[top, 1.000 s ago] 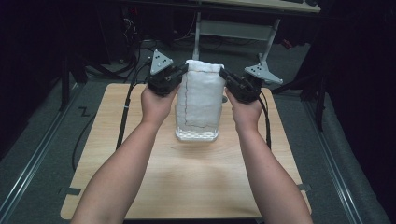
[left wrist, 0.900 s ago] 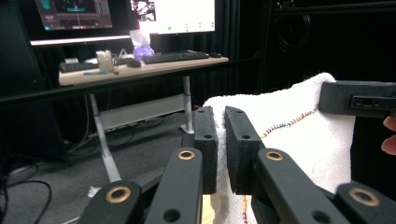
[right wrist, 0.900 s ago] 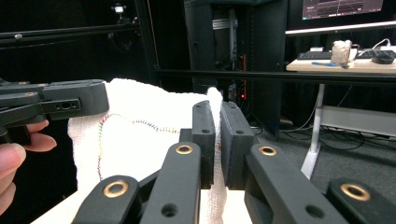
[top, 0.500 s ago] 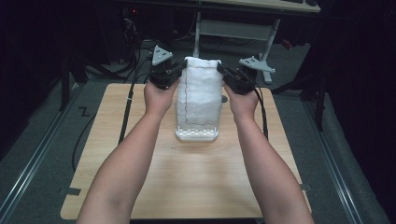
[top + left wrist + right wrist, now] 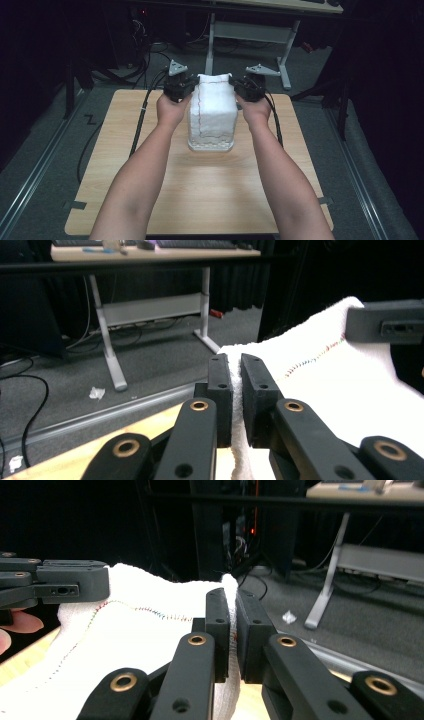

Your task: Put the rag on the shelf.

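A white towel [image 5: 212,112] with a thin coloured stitch line hangs upright above the wooden table [image 5: 210,190], its lower end resting on the top. My left gripper [image 5: 186,89] is shut on the towel's upper left corner, and the cloth [image 5: 320,380] is pinched between its jaws [image 5: 235,385]. My right gripper [image 5: 241,89] is shut on the upper right corner, with the towel edge [image 5: 150,645] clamped between its pads [image 5: 233,625]. Each gripper view shows the other gripper across the stretched top edge.
A desk frame with white legs [image 5: 250,35] stands beyond the table's far edge, and cables [image 5: 142,110] trail over the left side. Grey floor and a rail [image 5: 35,170] run along the table's left.
Both grippers have lifted the towel's top corners a little higher and drawn slightly closer together; the towel stands taller.
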Demonstrator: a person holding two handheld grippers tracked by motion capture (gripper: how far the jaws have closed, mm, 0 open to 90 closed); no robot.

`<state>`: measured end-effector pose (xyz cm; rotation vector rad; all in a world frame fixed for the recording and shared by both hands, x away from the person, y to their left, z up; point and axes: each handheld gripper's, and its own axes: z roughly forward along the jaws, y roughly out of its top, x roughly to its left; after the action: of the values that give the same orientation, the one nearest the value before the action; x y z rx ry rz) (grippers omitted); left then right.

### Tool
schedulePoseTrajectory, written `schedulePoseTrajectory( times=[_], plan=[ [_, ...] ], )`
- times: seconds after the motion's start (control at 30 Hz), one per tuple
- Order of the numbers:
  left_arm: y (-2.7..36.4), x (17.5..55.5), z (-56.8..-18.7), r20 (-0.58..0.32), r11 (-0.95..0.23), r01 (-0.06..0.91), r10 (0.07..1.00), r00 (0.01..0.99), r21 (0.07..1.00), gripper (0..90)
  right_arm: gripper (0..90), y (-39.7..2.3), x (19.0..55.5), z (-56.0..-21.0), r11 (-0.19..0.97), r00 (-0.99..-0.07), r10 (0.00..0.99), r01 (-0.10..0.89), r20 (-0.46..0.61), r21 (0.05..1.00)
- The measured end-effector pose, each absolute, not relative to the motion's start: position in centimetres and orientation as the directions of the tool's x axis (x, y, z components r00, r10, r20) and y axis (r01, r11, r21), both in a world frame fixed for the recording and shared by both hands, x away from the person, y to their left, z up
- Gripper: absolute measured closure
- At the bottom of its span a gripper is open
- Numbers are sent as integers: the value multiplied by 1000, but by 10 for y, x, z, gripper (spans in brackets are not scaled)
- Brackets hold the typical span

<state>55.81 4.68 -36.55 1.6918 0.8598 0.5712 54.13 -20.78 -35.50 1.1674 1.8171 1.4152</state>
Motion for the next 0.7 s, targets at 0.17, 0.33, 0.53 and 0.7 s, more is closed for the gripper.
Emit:
schedulePoseTrajectory(
  times=[0.17, 0.33, 0.53, 0.7],
  plan=[
    [52, 563, -385, -101, -130, 315, 775, 624, 940, 833, 856, -205, 545, -370, 83, -476, 875, 332, 91, 940],
    [56, 565, -398, -122, -139, 353, 772, 624, 925, 827, 854, -200, 549, -378, 114, -477, 875, 370, 83, 922],
    [59, 565, -405, -131, -134, 381, 794, 594, 915, 754, 809, -193, 548, -381, 145, -480, 875, 378, 59, 915],
    [60, 562, -403, -128, -130, 375, 798, 589, 918, 708, 724, -195, 546, -376, 115, -468, 881, 361, 73, 926]
  ],
)
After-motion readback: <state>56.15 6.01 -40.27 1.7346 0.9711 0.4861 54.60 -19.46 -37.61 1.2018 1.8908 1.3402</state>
